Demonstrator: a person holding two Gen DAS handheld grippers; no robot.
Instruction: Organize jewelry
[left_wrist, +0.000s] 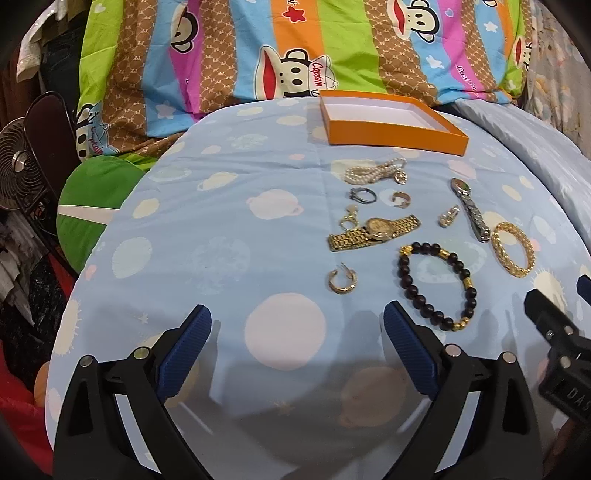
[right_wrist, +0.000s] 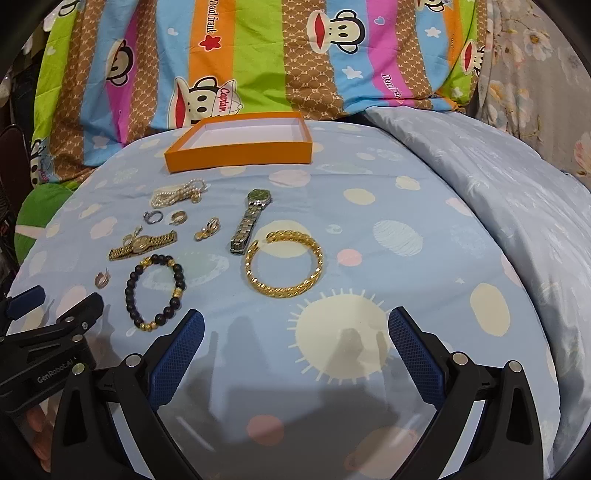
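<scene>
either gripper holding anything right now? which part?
Nothing held. Left gripper and right gripper are both open above the blue patterned bedsheet, short of the jewelry.

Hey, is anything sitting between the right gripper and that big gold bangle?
Nothing visible. The right gripper is open over bare sheet, and the gold bangle lies just ahead with only patterned fabric between. The silver watch touches or nearly touches the bangle's far left edge, away from the approach.

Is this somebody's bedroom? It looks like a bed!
Probably a bedroom, yes. The jewelry lies on a soft blue sheet with planets, a monkey-print quilt is bunched up behind it, and clothes seem to hang off to the side near a small fan.
</scene>
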